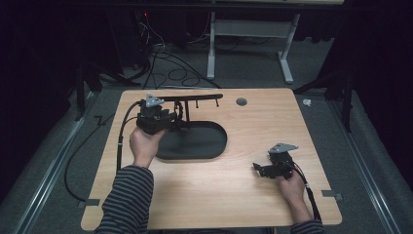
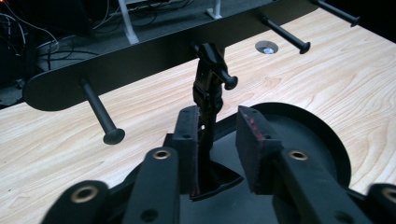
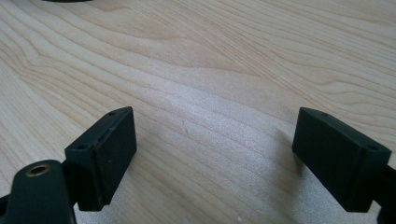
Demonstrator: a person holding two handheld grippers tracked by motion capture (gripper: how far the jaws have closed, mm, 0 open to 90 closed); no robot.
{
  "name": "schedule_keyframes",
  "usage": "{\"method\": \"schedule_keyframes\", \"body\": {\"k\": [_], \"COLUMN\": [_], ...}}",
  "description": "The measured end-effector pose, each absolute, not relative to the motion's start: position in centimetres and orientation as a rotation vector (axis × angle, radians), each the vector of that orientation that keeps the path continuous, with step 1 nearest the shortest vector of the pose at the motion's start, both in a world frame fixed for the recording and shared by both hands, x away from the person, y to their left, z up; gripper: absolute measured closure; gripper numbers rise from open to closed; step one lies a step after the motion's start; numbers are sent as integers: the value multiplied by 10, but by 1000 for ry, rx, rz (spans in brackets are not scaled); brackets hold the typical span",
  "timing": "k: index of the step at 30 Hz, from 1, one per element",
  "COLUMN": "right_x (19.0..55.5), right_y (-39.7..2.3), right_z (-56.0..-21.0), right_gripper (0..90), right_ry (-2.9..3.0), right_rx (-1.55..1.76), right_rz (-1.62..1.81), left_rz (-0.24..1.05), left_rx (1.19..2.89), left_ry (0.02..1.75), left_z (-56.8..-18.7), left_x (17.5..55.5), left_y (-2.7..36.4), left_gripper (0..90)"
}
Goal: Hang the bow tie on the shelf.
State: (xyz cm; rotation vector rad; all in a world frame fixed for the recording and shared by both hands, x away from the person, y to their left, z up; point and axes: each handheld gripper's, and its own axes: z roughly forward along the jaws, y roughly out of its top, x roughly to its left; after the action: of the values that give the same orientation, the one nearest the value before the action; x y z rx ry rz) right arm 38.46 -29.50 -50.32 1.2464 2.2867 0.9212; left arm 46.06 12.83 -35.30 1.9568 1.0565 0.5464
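While cables [image 1: 168,63] trail over grey carpet [image 1: 253,68] beyond the wooden table [image 1: 234,195], the left gripper [image 2: 215,140] stands part-open around a hanging strap [image 2: 208,93], the right gripper [image 3: 210,154] wide.

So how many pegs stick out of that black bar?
4 pegs on the black bar: one near its left end, one mid-bar holding the black strap, one right of that, one at the far right. None seems hidden.

hidden | strap [image 2: 208,100] lower end (behind left gripper [image 2: 219,135] jaw)
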Motion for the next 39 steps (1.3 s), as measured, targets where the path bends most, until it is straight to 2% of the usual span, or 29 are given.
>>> {"method": "schedule_keyframes", "body": {"k": [8, 39], "right_x": [385, 385], "right_y": [-295, -295], "right_z": [-503, -503], "right_gripper": [144, 144], "right_ry": [2287, 2287], "right_rx": [1247, 1247], "right_rz": [921, 921], "left_rz": [544, 530], "left_rx": [1934, 1877], "left_ry": [1057, 1060], "left_z": [-353, -350], "left_x": [454, 428], "left_y": [134, 153], "left_gripper": [643, 604]}}
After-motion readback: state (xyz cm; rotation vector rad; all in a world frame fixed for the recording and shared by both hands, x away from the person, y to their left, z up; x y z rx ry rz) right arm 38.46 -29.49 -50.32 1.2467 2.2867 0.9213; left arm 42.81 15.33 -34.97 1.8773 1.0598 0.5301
